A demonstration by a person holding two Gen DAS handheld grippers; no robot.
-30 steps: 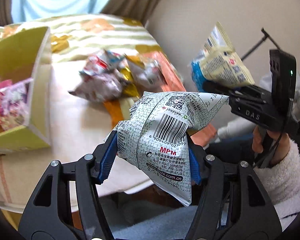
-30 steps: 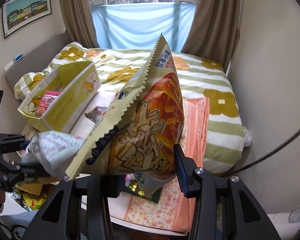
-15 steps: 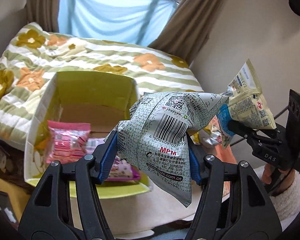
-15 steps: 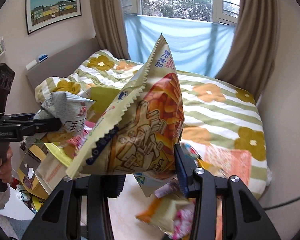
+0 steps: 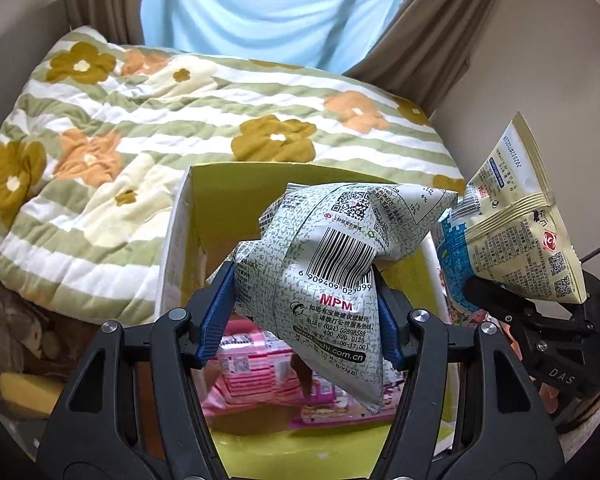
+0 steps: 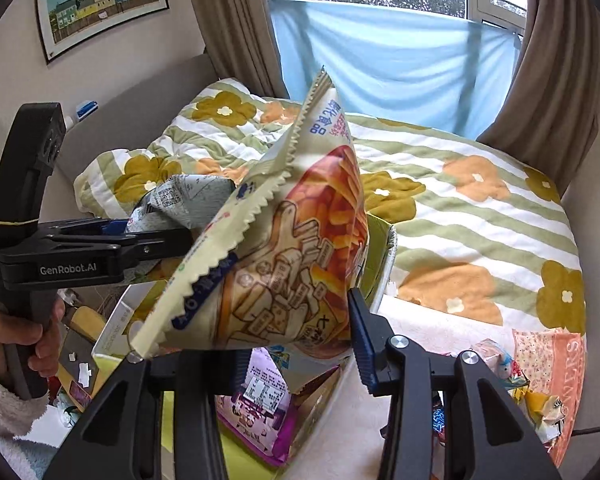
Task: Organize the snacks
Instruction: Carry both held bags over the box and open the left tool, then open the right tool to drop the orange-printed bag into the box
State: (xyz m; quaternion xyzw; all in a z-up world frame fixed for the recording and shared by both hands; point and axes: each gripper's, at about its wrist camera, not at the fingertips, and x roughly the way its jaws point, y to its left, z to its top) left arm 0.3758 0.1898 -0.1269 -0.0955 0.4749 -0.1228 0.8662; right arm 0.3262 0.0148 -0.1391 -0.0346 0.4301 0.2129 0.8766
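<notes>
- Left wrist view: the left gripper (image 5: 306, 312), at 6 o'clock, has its blue pads clamped on a grey-green snack bag (image 5: 332, 276), whose barcode and "MPM" print face the camera.
- The bag hangs above the open yellow-green box (image 5: 220, 196) at frame centre; pink snack packets (image 5: 252, 372) lie on the box floor, under the fingers.
- At 3 o'clock, the right gripper (image 5: 496, 300) grips the lower edge of a cream snack bag (image 5: 516, 232) that stands upright, just beside the box's right wall and touching the grey-green bag's right corner.
- A flowered, green-striped quilt (image 5: 140, 128) fills 9 to 1 o'clock behind the box; a blue cloth (image 5: 260, 12) hangs at 12 o'clock between brown curtains (image 5: 424, 40).
- Right wrist view: the right gripper (image 6: 296, 344), at 6 o'clock, is closed on the cream snack bag (image 6: 288, 264); its front shows orange sticks and its serrated edge runs toward 12 o'clock.
- At 9 o'clock, the left gripper (image 6: 168, 236), held by a hand (image 6: 16, 336), pinches the grey-green snack bag (image 6: 184, 200), whose corner meets the cream bag.
- The yellow-green box (image 6: 380, 256) lies beneath both bags, with a pink packet (image 6: 256, 404) inside at 6 o'clock.
- At 4 o'clock, loose snacks (image 6: 496, 364) rest on an orange towel (image 6: 556, 360); a framed picture (image 6: 100, 0) hangs at 11 o'clock.
</notes>
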